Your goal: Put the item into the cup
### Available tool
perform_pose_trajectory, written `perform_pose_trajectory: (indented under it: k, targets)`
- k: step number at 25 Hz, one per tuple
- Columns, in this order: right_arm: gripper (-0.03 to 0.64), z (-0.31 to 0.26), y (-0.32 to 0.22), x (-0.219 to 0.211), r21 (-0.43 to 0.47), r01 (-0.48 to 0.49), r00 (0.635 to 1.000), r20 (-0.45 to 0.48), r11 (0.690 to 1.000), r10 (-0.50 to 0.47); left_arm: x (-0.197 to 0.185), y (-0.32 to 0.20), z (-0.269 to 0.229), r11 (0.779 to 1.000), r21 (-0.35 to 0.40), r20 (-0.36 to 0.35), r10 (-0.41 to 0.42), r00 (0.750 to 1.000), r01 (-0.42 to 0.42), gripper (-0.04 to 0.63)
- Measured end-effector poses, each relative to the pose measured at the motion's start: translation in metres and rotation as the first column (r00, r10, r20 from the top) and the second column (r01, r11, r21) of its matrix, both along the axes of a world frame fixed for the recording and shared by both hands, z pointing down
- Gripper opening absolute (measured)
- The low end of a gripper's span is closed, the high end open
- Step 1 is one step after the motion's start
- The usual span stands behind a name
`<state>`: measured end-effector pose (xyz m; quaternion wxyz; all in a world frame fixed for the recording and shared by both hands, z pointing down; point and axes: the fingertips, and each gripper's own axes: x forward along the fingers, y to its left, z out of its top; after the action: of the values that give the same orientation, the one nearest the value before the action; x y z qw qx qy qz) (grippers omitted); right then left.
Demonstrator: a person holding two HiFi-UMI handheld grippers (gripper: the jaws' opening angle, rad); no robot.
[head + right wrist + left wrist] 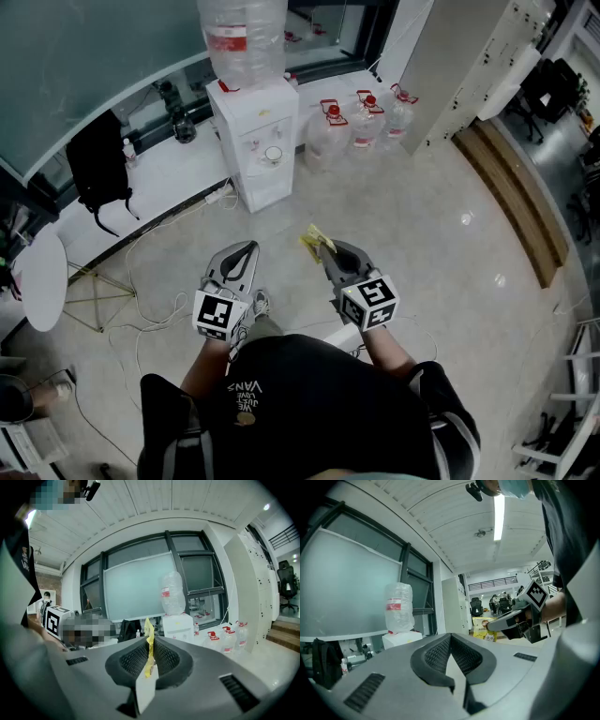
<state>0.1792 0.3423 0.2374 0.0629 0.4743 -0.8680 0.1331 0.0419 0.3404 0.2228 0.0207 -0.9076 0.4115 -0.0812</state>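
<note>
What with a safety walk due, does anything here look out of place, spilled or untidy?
Loose cables snake across the floor left of the water dispenser, which looks like a possible trip hazard. Nothing looks spilled or broken.

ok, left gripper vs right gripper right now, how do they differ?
The right gripper is clamped on a yellow packet; the left gripper has nothing between its jaws. In the head view the left gripper angles rightward and the right gripper leftward, so the tips converge. Shared: both shut, both held over the floor.
</note>
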Motion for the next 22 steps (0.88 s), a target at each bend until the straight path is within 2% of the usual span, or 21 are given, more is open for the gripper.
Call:
perform_pose_trajectory:
  k: [10,22]
  targets:
    - [0.054,0.004,-0.029,-0.008,-0.005,-0.025,0.999,0.024,1.000,0.025,-0.011,-0.029,0.005,1.000,0.005,-0.039,-0.005,0.999,0.005,0.020]
    - [0.054,0.019,-0.139,-0.030,-0.047,-0.108,0.993,0.043,0.993,0.110,-0.034,-0.141,0.033,0.997,-0.050,-0.019,0.066,0.998,-0.066,0.021]
